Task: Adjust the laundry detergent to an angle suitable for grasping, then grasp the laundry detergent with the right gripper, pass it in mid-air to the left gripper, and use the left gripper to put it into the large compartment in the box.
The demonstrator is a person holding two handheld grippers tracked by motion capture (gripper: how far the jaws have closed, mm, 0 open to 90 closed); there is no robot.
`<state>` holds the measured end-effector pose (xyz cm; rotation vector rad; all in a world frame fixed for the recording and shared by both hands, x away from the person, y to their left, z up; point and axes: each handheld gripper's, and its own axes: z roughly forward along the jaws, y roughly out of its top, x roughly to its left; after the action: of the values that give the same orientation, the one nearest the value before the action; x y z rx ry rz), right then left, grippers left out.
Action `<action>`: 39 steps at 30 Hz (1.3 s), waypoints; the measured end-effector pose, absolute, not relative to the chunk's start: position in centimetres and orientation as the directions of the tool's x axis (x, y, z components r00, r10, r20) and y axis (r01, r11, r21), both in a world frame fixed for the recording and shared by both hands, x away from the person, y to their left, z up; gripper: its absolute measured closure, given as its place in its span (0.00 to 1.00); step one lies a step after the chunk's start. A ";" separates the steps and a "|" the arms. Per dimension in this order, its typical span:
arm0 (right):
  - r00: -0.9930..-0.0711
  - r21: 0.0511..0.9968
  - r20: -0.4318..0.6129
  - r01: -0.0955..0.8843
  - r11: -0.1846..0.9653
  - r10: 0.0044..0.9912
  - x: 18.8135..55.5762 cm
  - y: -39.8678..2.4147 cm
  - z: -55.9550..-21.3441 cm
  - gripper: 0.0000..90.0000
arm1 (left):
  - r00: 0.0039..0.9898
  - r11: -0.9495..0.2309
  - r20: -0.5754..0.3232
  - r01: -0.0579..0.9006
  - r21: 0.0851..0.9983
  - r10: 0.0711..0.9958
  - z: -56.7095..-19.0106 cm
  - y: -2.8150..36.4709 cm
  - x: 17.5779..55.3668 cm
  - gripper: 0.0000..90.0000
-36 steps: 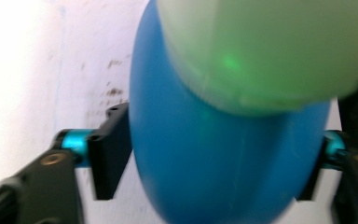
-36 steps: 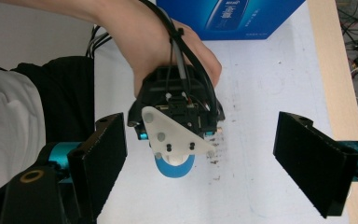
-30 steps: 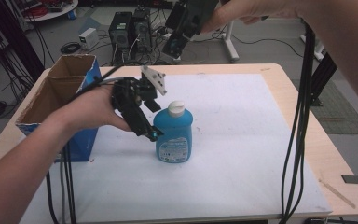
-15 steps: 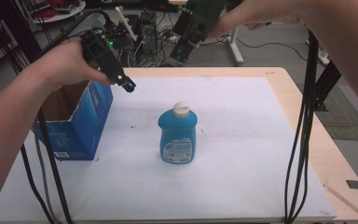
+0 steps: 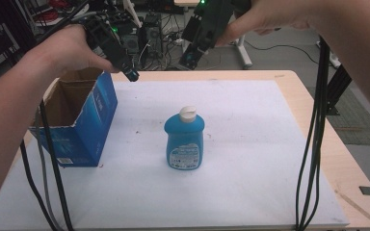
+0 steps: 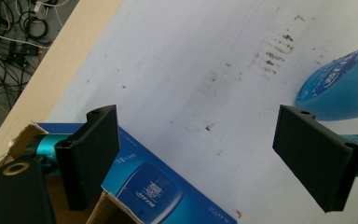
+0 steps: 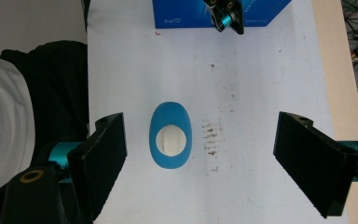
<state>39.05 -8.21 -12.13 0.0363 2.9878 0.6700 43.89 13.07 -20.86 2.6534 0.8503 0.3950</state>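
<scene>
Right now the right gripper (image 5: 191, 53), jaws apart and empty, hangs over the upright blue plastic bottle with white cap (image 7: 170, 134); an off-centre descent could topple it.

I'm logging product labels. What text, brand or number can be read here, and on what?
"5.0": on the blue box, right gripper view; the print after it is too small to read.
Blue bottle: label print is blurred, unreadable.
Box emblem, left gripper view: wording is too small to read.

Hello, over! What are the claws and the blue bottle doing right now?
Left gripper open, empty, above the box. Right gripper open, high over the blue bottle. Bottle upright, untouched. Nothing blocking it.
</scene>
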 end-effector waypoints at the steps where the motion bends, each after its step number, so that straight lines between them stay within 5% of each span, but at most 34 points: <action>1: -0.997 0.428 -0.070 0.005 0.904 0.039 39.1 -8.3 -12.2 0.19 | 0.786 -0.772 0.162 0.506 0.386 0.596 -20.9 13.0 43.8 0.17; 22: -0.997 0.483 -0.068 0.002 0.876 0.040 39.7 -10.7 -13.4 0.19 | 0.822 -0.797 0.140 0.470 0.380 0.552 -21.1 12.6 44.1 0.17; 39: -0.997 0.602 -0.010 0.054 0.796 0.075 39.9 -16.3 -19.3 0.18 | 0.836 -0.808 0.143 0.447 0.384 0.530 -21.2 12.9 43.7 0.17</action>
<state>39.87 -16.26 -19.30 0.1061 2.9460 0.9865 43.71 12.86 -21.23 2.6788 0.7360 0.3482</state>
